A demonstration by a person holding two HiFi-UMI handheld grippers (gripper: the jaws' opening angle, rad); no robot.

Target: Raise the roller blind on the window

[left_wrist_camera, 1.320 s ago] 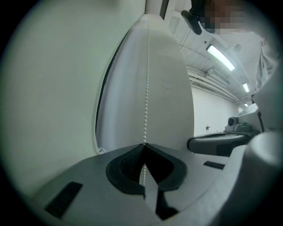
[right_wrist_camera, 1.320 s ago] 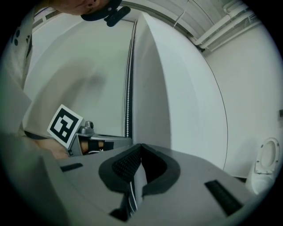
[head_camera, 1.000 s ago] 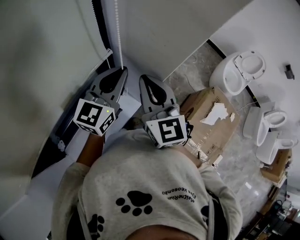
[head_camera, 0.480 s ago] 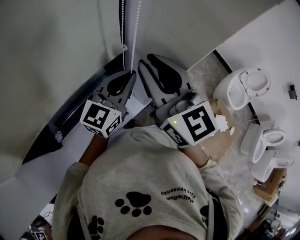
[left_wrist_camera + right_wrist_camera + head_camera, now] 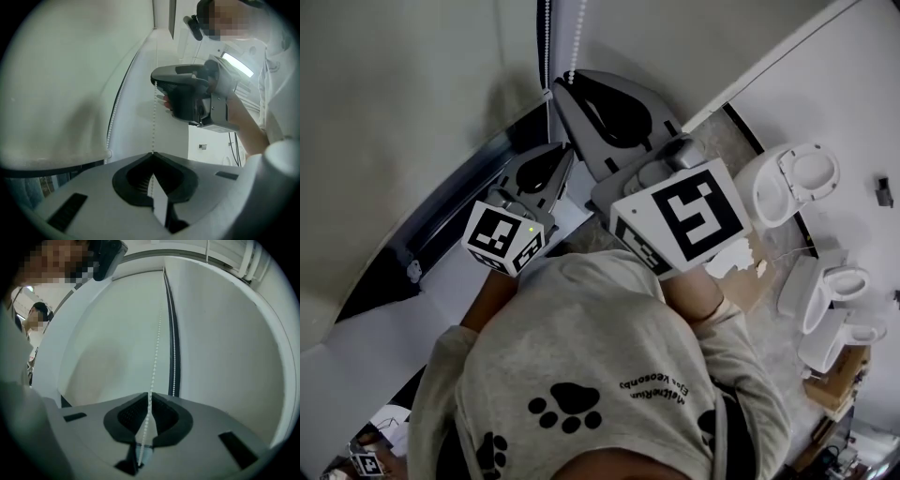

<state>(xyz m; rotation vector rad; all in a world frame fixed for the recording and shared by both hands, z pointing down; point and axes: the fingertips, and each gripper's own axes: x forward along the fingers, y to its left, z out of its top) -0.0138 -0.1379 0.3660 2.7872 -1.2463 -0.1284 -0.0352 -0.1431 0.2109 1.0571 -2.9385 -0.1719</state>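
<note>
The pale roller blind hangs over the window, its bottom bar low. A white bead chain drops beside it in two strands. My left gripper is shut on one strand, which runs up taut from its tips. My right gripper is higher on that same strand, above the left one, also seen in the left gripper view. Its jaws have just been closing and stand a sliver apart, with the chain running between them. The other strand hangs free.
A white windowsill runs under the dark window glass. On the floor to the right lie several white toilets and a cardboard box. The person's grey sweater fills the lower head view.
My right gripper has let go of the chain, risen along it past the left gripper, and its jaws have narrowed round it again. The left gripper has kept its hold and place.
</note>
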